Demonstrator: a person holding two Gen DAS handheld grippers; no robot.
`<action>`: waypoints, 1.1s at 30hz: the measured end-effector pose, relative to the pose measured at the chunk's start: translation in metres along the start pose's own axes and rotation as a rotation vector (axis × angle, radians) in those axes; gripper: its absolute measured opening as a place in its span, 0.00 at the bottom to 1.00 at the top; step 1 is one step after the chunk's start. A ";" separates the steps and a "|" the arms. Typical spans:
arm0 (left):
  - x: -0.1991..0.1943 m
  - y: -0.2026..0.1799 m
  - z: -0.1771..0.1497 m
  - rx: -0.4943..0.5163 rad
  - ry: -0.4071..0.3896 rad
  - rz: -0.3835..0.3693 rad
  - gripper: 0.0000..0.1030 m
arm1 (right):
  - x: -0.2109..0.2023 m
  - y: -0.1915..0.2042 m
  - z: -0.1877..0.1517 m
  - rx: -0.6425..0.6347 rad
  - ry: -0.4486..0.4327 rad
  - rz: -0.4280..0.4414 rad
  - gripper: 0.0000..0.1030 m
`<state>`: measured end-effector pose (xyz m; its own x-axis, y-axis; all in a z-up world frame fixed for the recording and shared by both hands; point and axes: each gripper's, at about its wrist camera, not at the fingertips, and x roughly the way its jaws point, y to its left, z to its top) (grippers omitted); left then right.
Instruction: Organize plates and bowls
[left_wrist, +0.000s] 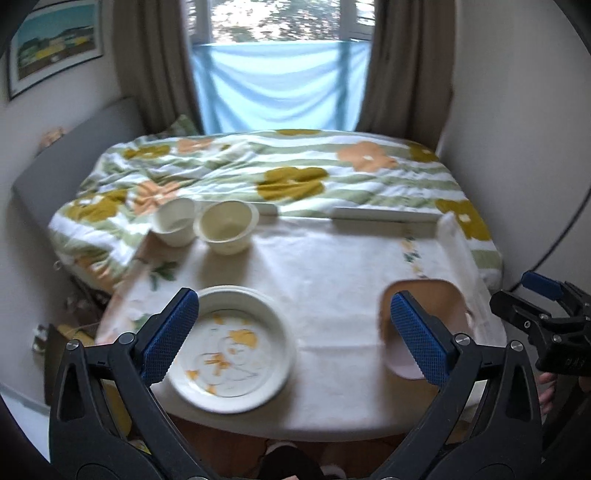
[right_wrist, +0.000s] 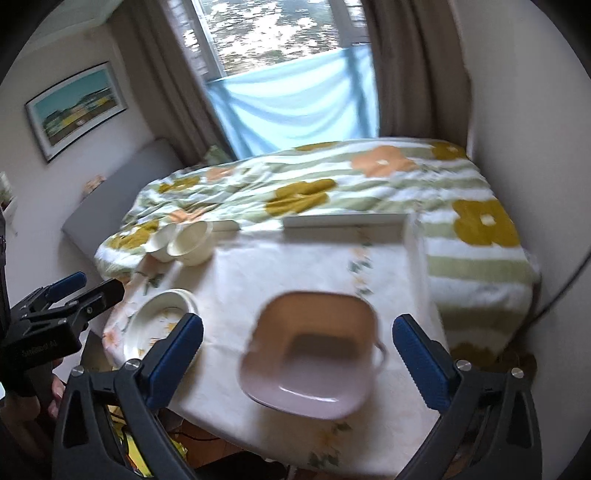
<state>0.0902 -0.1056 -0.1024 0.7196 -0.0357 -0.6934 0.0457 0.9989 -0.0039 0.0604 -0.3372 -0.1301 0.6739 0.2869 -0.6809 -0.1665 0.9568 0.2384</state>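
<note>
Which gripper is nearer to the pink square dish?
Right. The right gripper hovers directly over the pink square dish; the left gripper hangs beside it, over the round plate.

Table middle: bare cloth of the table (left_wrist: 332, 266), open between the dishes.
Left near: round plate (left_wrist: 236, 350).
Left far: two bowls (left_wrist: 225, 225) side by side.
Right near: square dish (right_wrist: 314, 350).
Far edge: bed (left_wrist: 295, 173) beyond.

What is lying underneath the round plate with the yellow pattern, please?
The round plate seems stacked on another plate, only a rim edge showing, on the flowered tablecloth. The table is hidden.
</note>
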 end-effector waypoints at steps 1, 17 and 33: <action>-0.002 0.005 0.001 -0.012 -0.003 0.003 1.00 | 0.003 0.007 0.005 -0.019 0.005 0.009 0.99; 0.098 0.174 0.057 -0.364 0.157 -0.065 0.99 | 0.139 0.113 0.102 -0.146 0.126 0.142 0.99; 0.315 0.217 0.065 -0.401 0.422 -0.263 0.28 | 0.336 0.136 0.113 -0.031 0.354 0.160 0.66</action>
<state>0.3720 0.0978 -0.2753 0.3812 -0.3485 -0.8563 -0.1383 0.8943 -0.4255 0.3460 -0.1156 -0.2483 0.3484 0.4261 -0.8349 -0.2747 0.8980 0.3437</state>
